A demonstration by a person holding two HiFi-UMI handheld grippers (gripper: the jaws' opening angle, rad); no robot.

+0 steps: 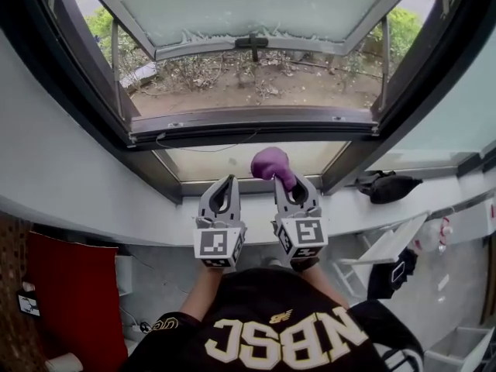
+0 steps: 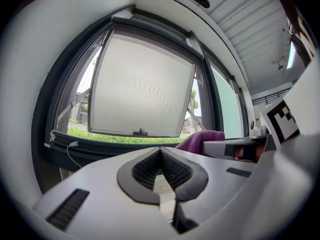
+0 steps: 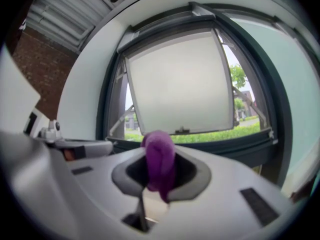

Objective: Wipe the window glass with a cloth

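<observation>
**Head view: cloth clamped in right gripper before open window**

Both grippers are held side by side, close together, above the sill (image 1: 139,227). The right gripper (image 1: 291,183) is found clenched on a purple cloth (image 1: 270,163). The cloth is bunched and stands up past the fingertips. In the right gripper view it is confirmed between the jaws.

The left gripper (image 1: 225,180) is recorded with its jaws brought together and nothing between them, as read in the left gripper view.

The sash (image 1: 256,6) is swung outward at its lower edge, so its frosted glass is tilted away. Ground and shrubs are seen beneath it. The cloth is well apart from that glass.

A lower pane (image 1: 225,160) lies just ahead of the grippers. Contact between cloth and pane cannot be determined. A black bag (image 1: 387,186) is noted on the sill, to the right.
</observation>
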